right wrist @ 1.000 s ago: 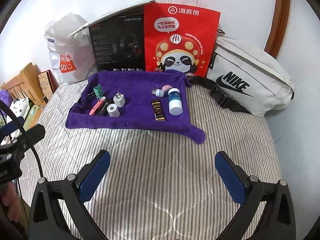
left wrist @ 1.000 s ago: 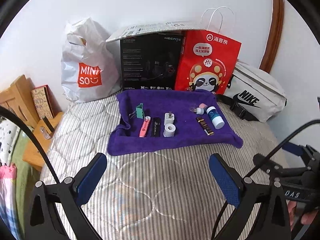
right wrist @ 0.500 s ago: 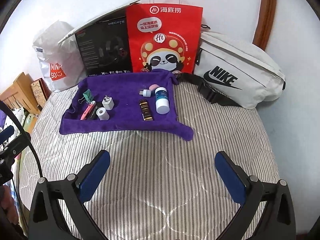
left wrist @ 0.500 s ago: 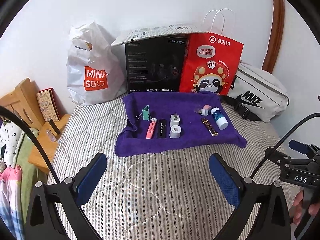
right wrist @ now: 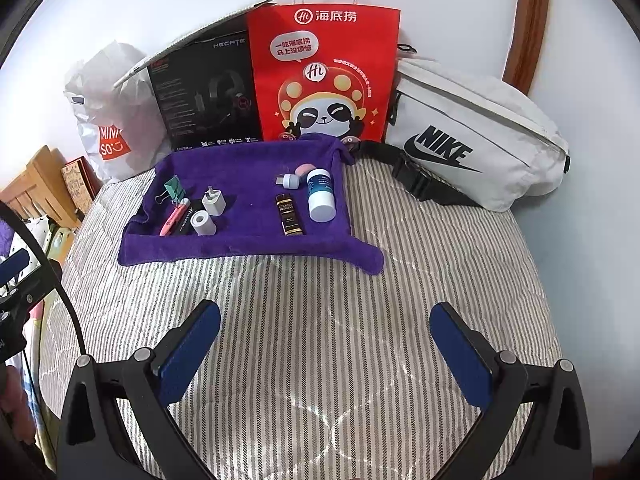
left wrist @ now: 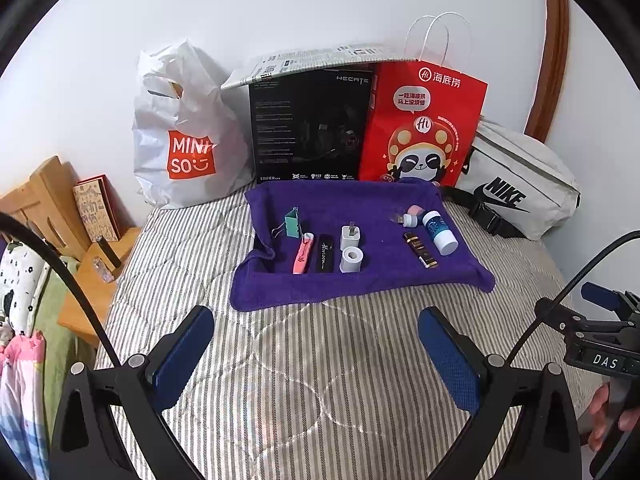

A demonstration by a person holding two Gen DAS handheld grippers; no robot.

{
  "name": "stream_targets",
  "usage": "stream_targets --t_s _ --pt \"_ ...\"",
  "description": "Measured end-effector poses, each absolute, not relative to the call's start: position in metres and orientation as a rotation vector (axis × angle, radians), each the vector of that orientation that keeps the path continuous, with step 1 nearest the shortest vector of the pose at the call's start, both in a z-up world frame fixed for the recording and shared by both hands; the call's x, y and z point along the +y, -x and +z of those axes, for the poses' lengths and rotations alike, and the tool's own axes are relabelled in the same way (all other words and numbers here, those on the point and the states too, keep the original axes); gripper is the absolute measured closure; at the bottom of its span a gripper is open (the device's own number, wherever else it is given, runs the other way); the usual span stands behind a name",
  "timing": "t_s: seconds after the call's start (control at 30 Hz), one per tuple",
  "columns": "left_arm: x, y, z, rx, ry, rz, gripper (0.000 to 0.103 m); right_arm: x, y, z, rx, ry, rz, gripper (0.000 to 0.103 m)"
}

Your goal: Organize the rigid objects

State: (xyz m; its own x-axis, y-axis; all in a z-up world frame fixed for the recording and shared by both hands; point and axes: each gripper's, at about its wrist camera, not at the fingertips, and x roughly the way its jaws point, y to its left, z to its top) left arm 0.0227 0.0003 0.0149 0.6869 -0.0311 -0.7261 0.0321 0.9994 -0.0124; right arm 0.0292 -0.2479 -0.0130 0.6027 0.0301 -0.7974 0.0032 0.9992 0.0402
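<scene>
Status: items are laid out on the purple towel (right wrist: 248, 196), which lies on the striped bed (right wrist: 320, 320) in front of the bags. Left group, at 10 o'clock in the right wrist view: binder clip (right wrist: 173, 189), pink tube (right wrist: 175, 216), charger plug (right wrist: 214, 202), white roll (right wrist: 203, 222). Right group, at 12 o'clock: dark box (right wrist: 288, 214), white bottle (right wrist: 321, 195). Left claw (left wrist: 316, 356) and right claw (right wrist: 324, 356) are both spread wide, gripping nothing, well short of the towel. Judgement: sorting looks largely complete; any remaining work cannot be determined.
</scene>
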Motion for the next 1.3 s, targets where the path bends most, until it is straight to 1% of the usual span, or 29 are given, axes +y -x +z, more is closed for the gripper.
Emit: stream_targets --t_s 1.3 --pt "-0.0026 -0.0252 0.021 0.819 -0.024 -0.053 0.0 -0.2533 -0.0229 -0.0102 0.912 -0.05 0.017 0.0"
